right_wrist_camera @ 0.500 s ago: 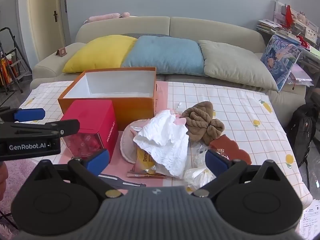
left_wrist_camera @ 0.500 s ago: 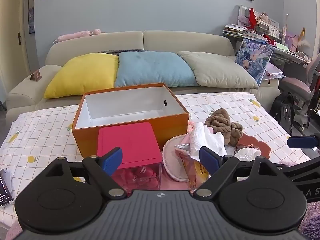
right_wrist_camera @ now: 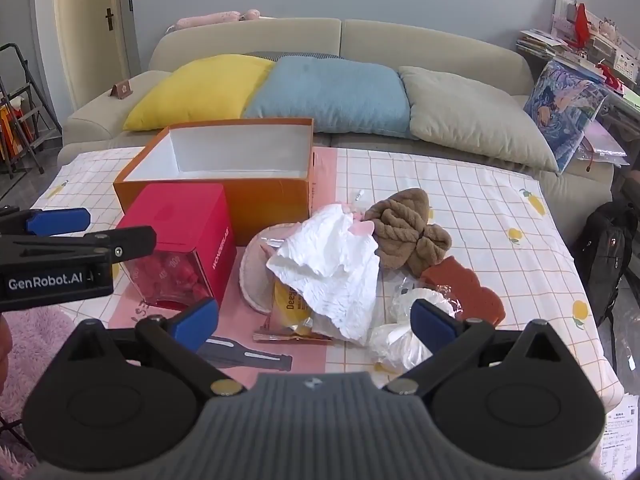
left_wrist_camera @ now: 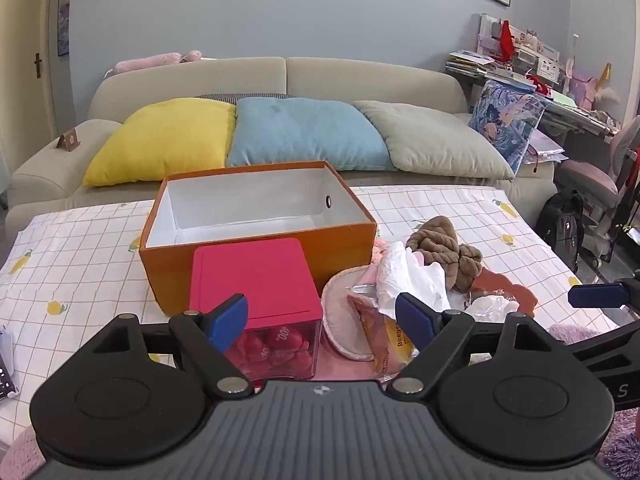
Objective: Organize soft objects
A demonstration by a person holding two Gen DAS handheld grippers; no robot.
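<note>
Both tongs, left (left_wrist_camera: 322,318) and right (right_wrist_camera: 314,320), gape empty over the pile. Box (left_wrist_camera: 256,204) sits open behind, so I'd guess towel (right_wrist_camera: 408,230) goes in there.

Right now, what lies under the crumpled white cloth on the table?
Under the white cloth, a yellow snack packet and a pale pink round pad stick out. Anything else beneath is covered.

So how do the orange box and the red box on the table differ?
The orange box is open on top, with nothing showing inside its white walls; the red box is closed by a lid. The orange box is larger and opaque; the red box is smaller, with a clear lower part showing red pieces. The orange box sits behind the red box. Both rest on the checked tablecloth.
</note>
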